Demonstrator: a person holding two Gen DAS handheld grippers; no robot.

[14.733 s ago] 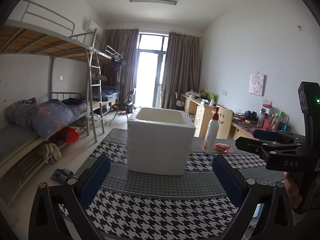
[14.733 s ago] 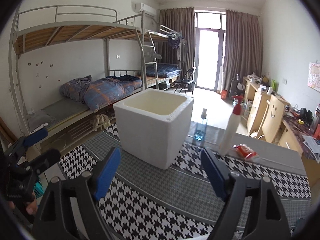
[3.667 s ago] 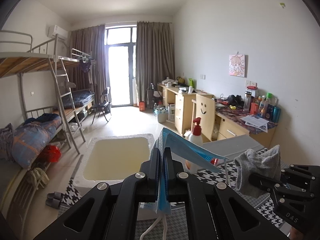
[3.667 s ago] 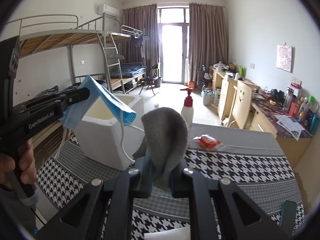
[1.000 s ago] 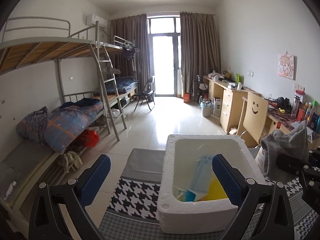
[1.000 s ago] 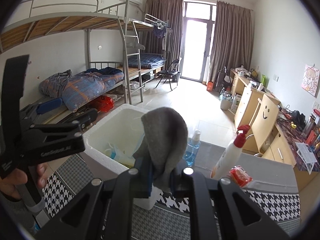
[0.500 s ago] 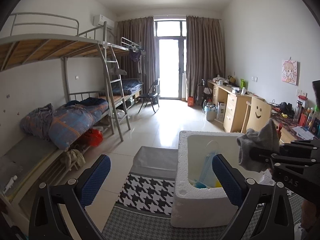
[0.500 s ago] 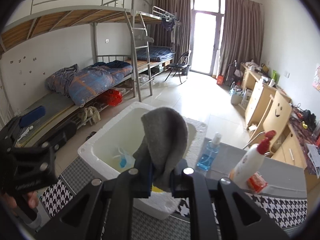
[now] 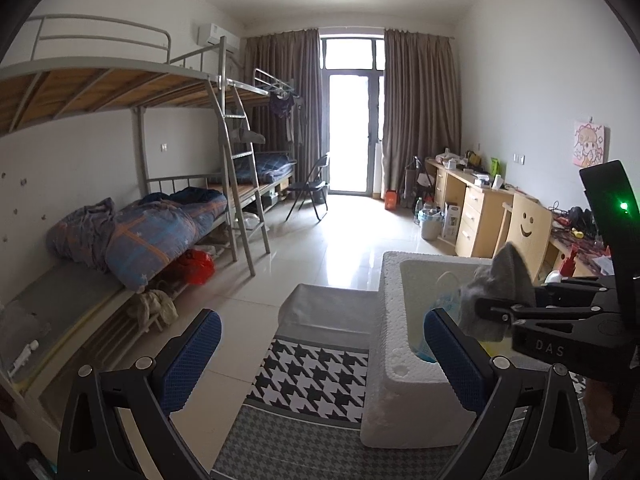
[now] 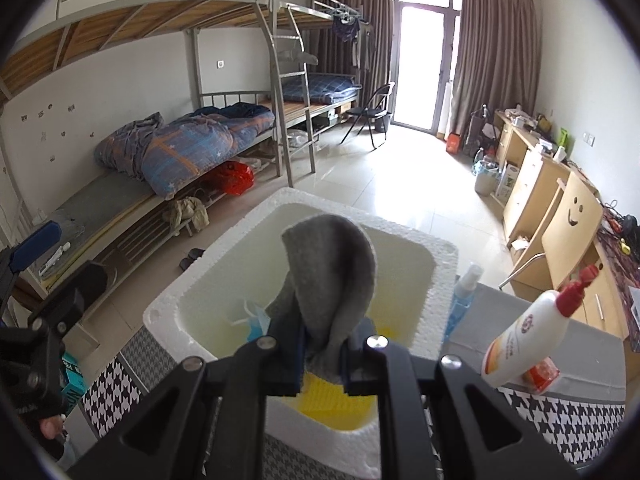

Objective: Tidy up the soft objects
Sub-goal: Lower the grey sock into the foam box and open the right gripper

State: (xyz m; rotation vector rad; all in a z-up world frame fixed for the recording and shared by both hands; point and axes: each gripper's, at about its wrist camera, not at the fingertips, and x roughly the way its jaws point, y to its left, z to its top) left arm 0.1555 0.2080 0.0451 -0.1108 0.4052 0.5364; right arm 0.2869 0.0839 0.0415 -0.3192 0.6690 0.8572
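A white foam box (image 10: 440, 252) stands on the houndstooth cloth; in the left wrist view the box (image 9: 390, 320) is at the right. Inside lie a blue face mask (image 10: 256, 320) and a yellow item (image 10: 336, 404). My right gripper (image 10: 322, 356) hangs over the box's opening with a grey sock (image 10: 332, 276) standing up between its pads. Its jaws are opening, but the pads still touch the sock. In the left wrist view the sock (image 9: 504, 280) and right gripper (image 9: 492, 312) show above the box. My left gripper (image 9: 322, 348) is open and empty, left of the box.
A white lotion bottle with a red pump (image 10: 524, 344), a blue spray bottle (image 10: 464, 300) and a red packet (image 10: 542, 372) stand right of the box. The table's edge (image 9: 320, 300) drops to the tiled floor. Bunk beds line the left wall, desks the right.
My right gripper has moved forward over the box and tipped down, sock still between its pads. The left gripper has drifted left, so the box sits further right in its view.
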